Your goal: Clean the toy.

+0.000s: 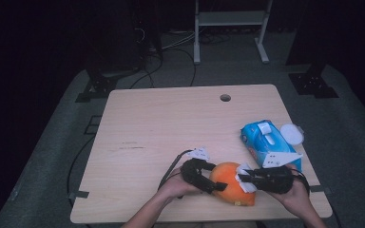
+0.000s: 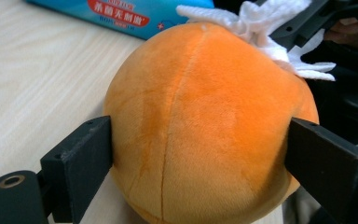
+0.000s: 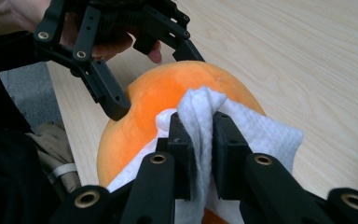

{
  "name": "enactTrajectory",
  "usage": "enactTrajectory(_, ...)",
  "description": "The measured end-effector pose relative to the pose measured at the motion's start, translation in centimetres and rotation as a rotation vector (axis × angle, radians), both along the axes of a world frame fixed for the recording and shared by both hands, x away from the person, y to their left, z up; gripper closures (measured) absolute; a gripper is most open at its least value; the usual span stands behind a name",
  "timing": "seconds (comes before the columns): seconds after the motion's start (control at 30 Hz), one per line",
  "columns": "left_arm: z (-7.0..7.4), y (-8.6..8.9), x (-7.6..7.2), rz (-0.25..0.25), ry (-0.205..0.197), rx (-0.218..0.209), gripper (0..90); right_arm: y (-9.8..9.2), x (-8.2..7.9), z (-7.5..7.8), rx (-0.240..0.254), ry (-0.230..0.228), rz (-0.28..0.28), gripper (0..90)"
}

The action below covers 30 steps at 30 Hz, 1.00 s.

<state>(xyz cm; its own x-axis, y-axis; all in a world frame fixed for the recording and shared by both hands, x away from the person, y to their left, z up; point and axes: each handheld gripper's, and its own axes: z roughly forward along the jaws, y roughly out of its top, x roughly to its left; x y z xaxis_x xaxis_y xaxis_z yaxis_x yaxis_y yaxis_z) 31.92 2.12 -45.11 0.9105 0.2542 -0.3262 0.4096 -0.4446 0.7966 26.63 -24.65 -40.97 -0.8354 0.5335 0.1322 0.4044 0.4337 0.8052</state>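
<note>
The wooden table (image 1: 161, 118) is carrying, near its front edge, an orange plush ball (image 2: 205, 126) that is sitting between the two grippers, with a blue wipes pack (image 1: 266, 142) lying just behind it to the right. The left gripper (image 1: 208, 183) is straddling the ball, its jaws spread wide against the ball's sides. The right gripper (image 3: 204, 154) is pinching a white wipe (image 3: 261, 135) tightly, pressing it onto the ball's top.
</note>
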Motion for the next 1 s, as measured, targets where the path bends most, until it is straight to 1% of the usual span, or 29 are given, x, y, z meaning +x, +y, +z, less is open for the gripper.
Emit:
enactTrajectory(0.1, -0.1, -0.1, -0.2, 0.0, -0.042, -0.007, 9.4, 0.0, 0.0, -0.1, 0.004, -0.001, -0.001, 78.3)
enactTrajectory(0.13, -0.2, -0.2, -0.4, -0.004, -0.057, -0.018, 10.2, 0.0, 0.0, -0.1, 0.003, 0.002, -0.001, 78.3)
enactTrajectory(0.2, -0.3, -0.1, -0.5, -0.018, -0.069, -0.028, 15.7, -0.1, 0.1, -0.2, 0.004, 0.007, 0.0, 78.2)
enactTrajectory(0.27, -0.4, 0.1, -0.7, -0.02, -0.075, -0.032, 27.4, -0.2, 0.1, -0.3, 0.016, 0.012, 0.0, 78.2)
enactTrajectory(0.3, -0.4, 0.2, -0.8, -0.021, -0.076, -0.029, 31.3, -0.2, 0.2, -0.4, 0.019, 0.014, 0.001, 78.2)
enactTrajectory(0.37, -0.1, 0.3, -1.0, -0.018, -0.112, -0.012, 43.6, -0.1, 0.1, -0.3, 0.019, 0.011, -0.002, 78.2)
enactTrajectory(0.43, 0.4, 0.1, -1.3, -0.012, -0.15, 0.002, 51.5, -0.1, 0.1, -0.1, 0.02, 0.006, -0.003, 78.2)
enactTrajectory(0.47, 0.8, 0.1, -1.4, -0.016, -0.173, 0.005, 55.0, -0.2, 0.1, 0.1, 0.025, -0.002, -0.008, 78.2)
enactTrajectory(0.5, 1.2, 0.0, -1.4, -0.014, -0.203, 0.009, 56.5, -0.3, 0.1, 0.3, 0.033, -0.005, -0.013, 78.2)
enactTrajectory(0.57, 2.2, -0.1, -1.3, -0.008, -0.306, 0.033, 58.3, -0.4, 0.2, 0.9, 0.036, -0.028, -0.03, 78.5)
enactTrajectory(0.6, 2.9, -0.2, -1.2, 0.0, -0.344, 0.039, 58.6, -0.5, 0.3, 1.3, 0.039, -0.041, -0.039, 78.8)
enactTrajectory(0.63, 3.5, -0.1, -1.0, 0.001, -0.377, 0.05, 58.8, -0.4, 0.5, 1.6, 0.039, -0.049, -0.046, 78.8)
enactTrajectory(0.7, 4.5, 0.5, -0.4, 0.02, -0.428, 0.042, 58.7, 0.1, 1.2, 2.4, 0.05, -0.076, -0.053, 78.8)
enactTrajectory(0.73, 4.8, 0.9, -0.1, 0.032, -0.436, 0.029, 58.6, 0.3, 1.6, 2.9, 0.061, -0.085, -0.052, 78.8)
enactTrajectory(0.8, 4.8, 2.1, 0.5, 0.049, -0.42, -0.004, 58.4, 1.1, 2.5, 3.7, 0.075, -0.102, -0.044, 78.9)
enactTrajectory(0.83, 4.4, 2.9, 0.7, 0.05, -0.437, -0.005, 58.1, 1.7, 2.9, 3.9, 0.076, -0.103, -0.035, 78.8)
enactTrajectory(0.9, 3.7, 4.2, 0.7, 0.055, -0.46, 0.004, 57.9, 3.3, 3.5, 3.8, 0.056, -0.1, -0.014, 78.8)
enactTrajectory(1.0, 1.7, 6.7, 0.6, 0.064, -0.456, 0.04, 57.6, 6.0, 4.4, 2.5, 0.003, -0.079, 0.029, 78.9)
